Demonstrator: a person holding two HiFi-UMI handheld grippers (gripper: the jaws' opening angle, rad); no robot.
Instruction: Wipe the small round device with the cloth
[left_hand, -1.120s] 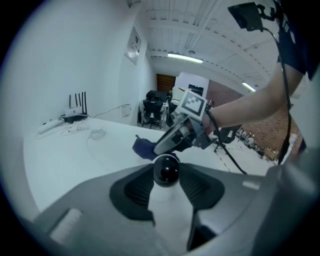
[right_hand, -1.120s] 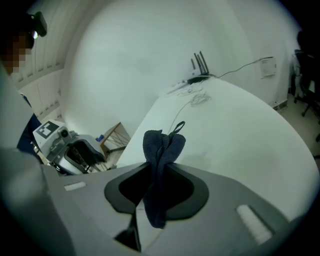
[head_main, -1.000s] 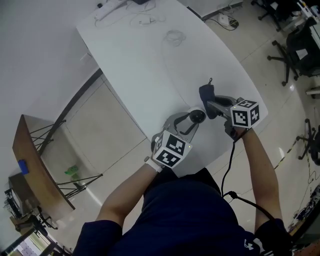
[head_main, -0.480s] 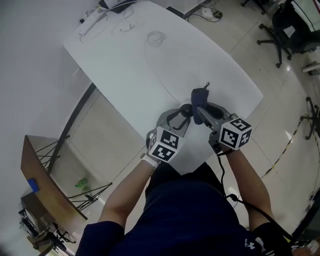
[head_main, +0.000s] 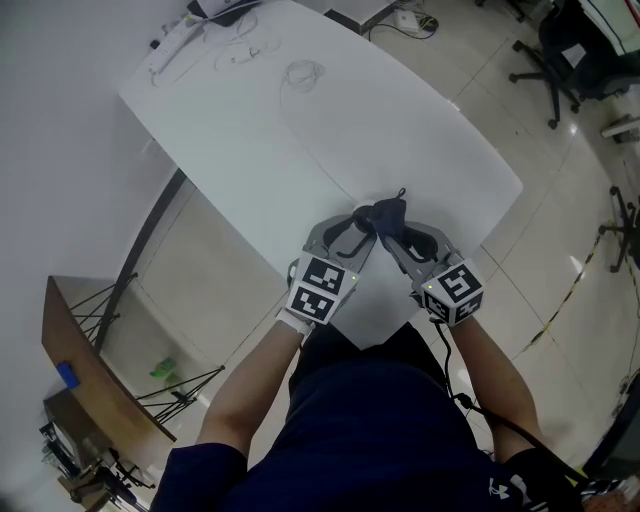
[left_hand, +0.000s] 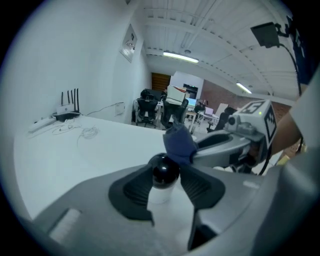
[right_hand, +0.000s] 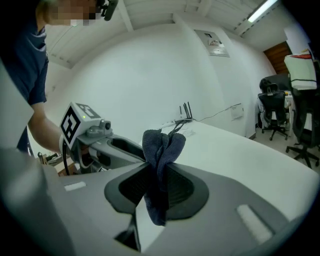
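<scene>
**Cloth brought up to the device**

The right gripper (head_main: 394, 236) has swung left since a second ago, bringing the dark blue cloth (head_main: 388, 212) against the small round device (left_hand: 165, 169). The device stands at the near edge of the white bench (head_main: 300, 130). The right fingers are clenched on the cloth's middle, its ends bunched above and hanging below. The left gripper (left_hand: 165, 186) has just been opening its fingers slightly, yet they grasp the device's black ball, pads touching both sides
</scene>
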